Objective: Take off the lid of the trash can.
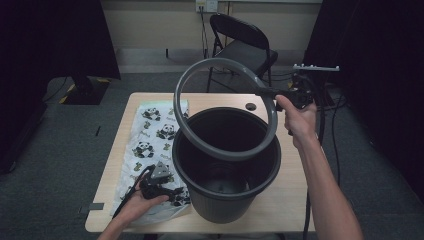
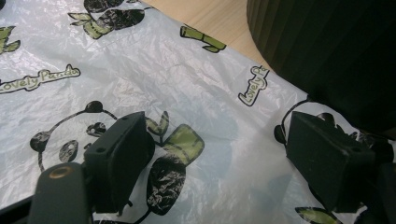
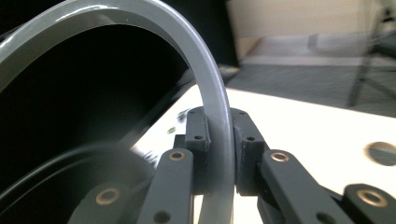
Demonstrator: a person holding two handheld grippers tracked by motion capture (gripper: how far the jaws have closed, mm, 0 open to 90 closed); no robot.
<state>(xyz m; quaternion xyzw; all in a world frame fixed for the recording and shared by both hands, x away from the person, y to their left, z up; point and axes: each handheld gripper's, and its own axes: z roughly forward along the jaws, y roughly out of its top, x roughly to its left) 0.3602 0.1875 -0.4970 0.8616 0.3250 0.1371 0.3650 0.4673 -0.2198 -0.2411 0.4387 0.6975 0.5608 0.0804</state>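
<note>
Holding the grey ring (image 1: 226,108) by its edge, our right gripper (image 1: 295,95) clamps both pads on the band, and the hoop hangs tilted in front of it, over the mouth of the black bin (image 1: 226,165). We see only dark bare walls and floor inside that bin. Our left gripper (image 2: 219,158) rests on the panda-print bag (image 2: 154,74), jaws spread wide with nothing between them, the bin just to its right.

"Lovely Panda" is showing twice on the panda-print plastic bag (image 2: 154,74); the second print is partly cut off.
</note>
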